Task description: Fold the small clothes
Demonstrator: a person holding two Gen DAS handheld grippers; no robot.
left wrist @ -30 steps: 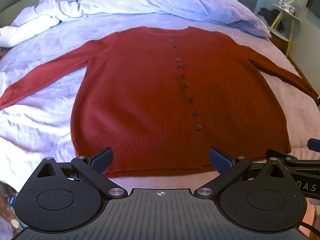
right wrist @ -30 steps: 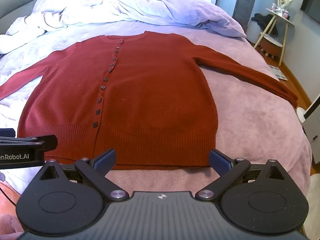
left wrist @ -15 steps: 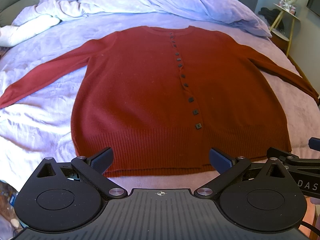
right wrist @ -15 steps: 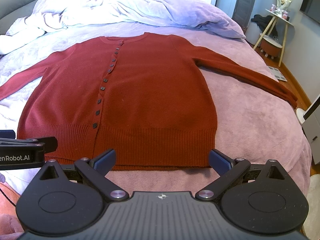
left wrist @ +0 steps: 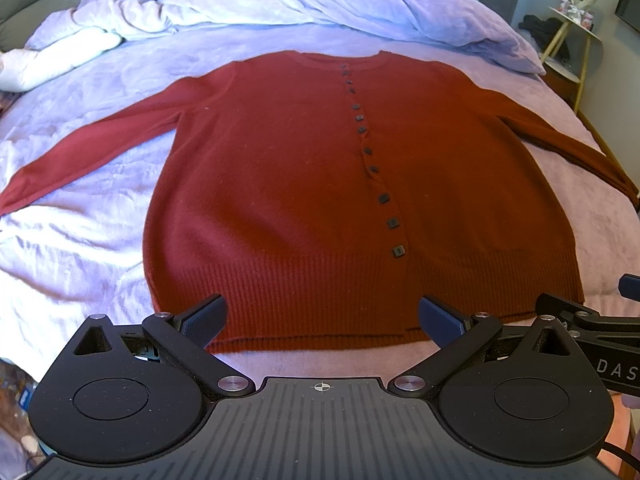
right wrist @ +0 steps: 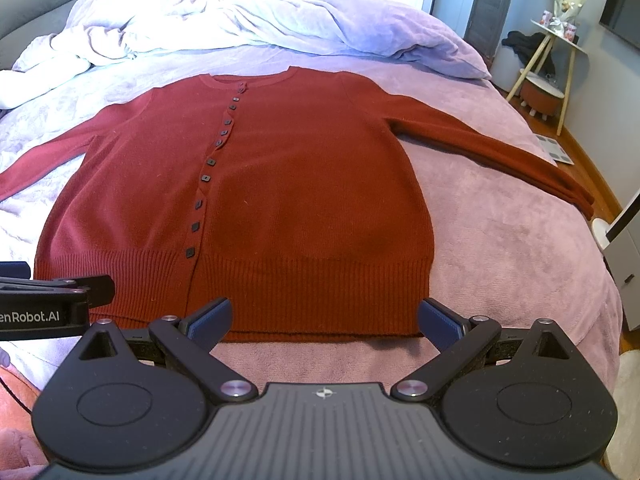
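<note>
Cardigan flat, fold not started

Cardigan (left wrist: pixel 280 184) lies buttoned, face up, spread on the bed (left wrist: pixel 80 248), both sleeves out to the sides, hem nearest the cameras. Left claw (left wrist: pixel 322 316) and right claw (right wrist: pixel 325 318) hover side by side just short of the hem, both wide apart, holding nothing. Looks like pre-grasp. Next move probably needs each claw on a sleeve or hem corner, pinching only knit, not the bed cover. Rumpled duvet (right wrist: pixel 280 20) sits beyond the collar.

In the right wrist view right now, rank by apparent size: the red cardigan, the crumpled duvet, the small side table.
1. red cardigan
2. crumpled duvet, though it lies farther off, so its true size may be greater
3. small side table, farthest away
</note>
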